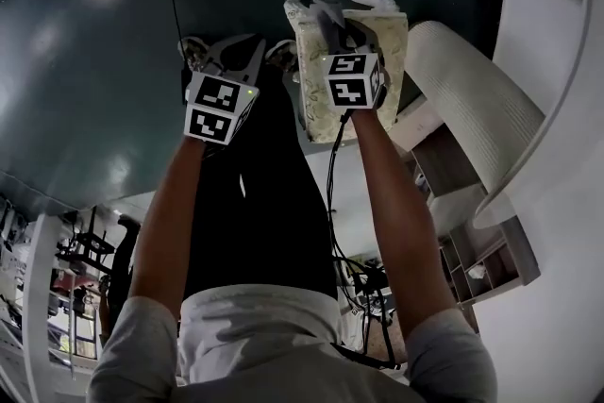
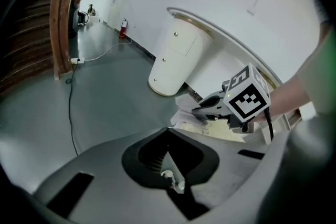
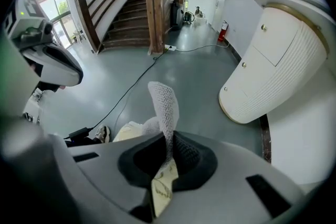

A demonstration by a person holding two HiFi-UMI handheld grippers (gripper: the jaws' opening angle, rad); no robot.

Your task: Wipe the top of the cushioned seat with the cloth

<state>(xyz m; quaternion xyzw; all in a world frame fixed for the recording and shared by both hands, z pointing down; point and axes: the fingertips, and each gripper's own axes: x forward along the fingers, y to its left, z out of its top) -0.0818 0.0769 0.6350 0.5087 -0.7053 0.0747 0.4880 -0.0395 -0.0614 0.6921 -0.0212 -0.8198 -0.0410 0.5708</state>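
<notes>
Sleeves (image 1: 142, 349) are sitting closest in the head view, with both arms reaching out over the floor (image 1: 94, 61). Right gripper (image 3: 165, 157) is pinching the cloth (image 3: 164, 99) tight and hanging right over the seat (image 1: 316, 99); can't tell if the cloth is touching yet. Left gripper (image 2: 169, 168) is hovering just beside the seat's left edge, jaws together on nothing. If I'm doing this wipe, I'm pressing the loose cloth flat onto the cushion, running straight overlapping passes edge to edge, and resting the left gripper against the seat so it isn't sliding around.
</notes>
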